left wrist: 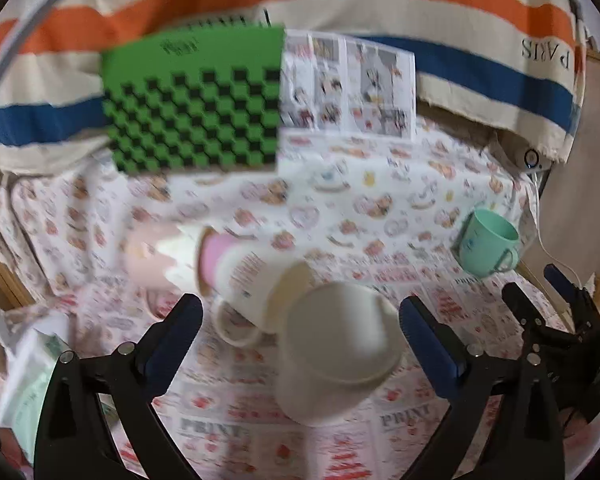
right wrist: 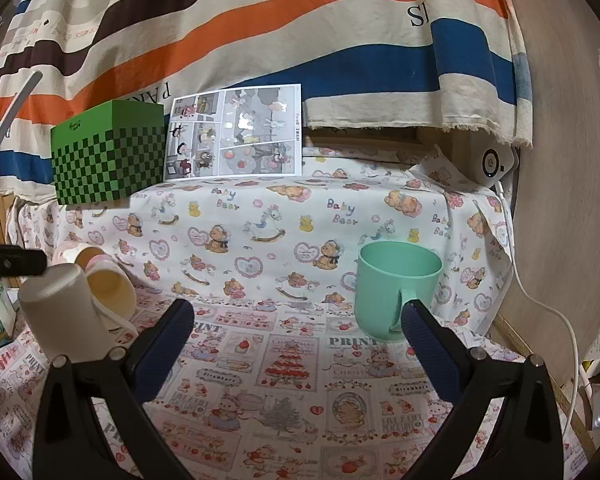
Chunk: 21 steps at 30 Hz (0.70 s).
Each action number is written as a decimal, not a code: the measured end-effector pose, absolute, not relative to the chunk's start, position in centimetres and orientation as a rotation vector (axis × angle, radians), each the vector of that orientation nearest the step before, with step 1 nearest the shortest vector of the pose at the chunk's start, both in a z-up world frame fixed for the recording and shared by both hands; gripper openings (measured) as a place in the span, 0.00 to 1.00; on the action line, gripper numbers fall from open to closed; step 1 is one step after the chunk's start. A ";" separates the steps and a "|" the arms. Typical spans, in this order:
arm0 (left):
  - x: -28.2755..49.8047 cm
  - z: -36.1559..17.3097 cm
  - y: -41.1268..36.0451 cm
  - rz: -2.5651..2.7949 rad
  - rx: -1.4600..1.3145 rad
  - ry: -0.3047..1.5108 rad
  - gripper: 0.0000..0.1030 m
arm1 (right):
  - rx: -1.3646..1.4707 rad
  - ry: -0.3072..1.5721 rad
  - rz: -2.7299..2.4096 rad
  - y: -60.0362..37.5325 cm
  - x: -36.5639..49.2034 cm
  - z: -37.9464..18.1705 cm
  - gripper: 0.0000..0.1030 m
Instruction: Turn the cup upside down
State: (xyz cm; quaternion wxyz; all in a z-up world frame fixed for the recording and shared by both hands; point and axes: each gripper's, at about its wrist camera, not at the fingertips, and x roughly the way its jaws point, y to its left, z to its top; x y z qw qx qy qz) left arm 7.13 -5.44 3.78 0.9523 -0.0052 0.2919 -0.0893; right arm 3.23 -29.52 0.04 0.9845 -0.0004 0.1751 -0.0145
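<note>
Left gripper [left wrist: 300, 320]: we see its blue-padded fingers [left wrist: 168, 344] spread wide, gripping nothing; a white cup sits between them without touching either pad.
White cup [left wrist: 336, 352]: bottom-up, its flat base facing our left camera, blurred; in the right view [right wrist: 64, 312] it stands at the left edge of the table, just beside the mugs.
Right gripper [right wrist: 298, 320]: fingers [right wrist: 432, 356] spread wide and empty; we see the right pad overlapping the green cup's handle in the picture, but we cannot tell whether it touches.
Green cup [right wrist: 392, 288]: upright, mouth up, handle toward our right camera, near the right edge of the table; from the left view [left wrist: 486, 242] it lies well apart from the white cup.
Mugs: a printed white mug [left wrist: 256, 280] lies on its side just behind the white cup, a pink one [left wrist: 156, 256] beyond it.
Tablecloth [right wrist: 300, 380]: bear and strawberry prints, covering the table.
Back edge: green checkered box [right wrist: 108, 152] beside a comic sheet [right wrist: 236, 132], both against a striped cloth [right wrist: 260, 32].
</note>
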 end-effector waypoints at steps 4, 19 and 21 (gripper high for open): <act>5.5 4.0 -4.0 -0.146 0.018 0.487 0.97 | -0.001 0.352 -0.030 -29.5 3.2 0.1 1.00; 1.4 1.1 1.0 -0.083 -0.049 0.356 0.99 | -0.009 0.350 -0.024 -29.3 3.1 0.0 1.00; 1.1 0.8 1.5 -0.068 -0.054 0.342 0.99 | -0.013 0.353 -0.019 -29.1 3.2 0.1 1.00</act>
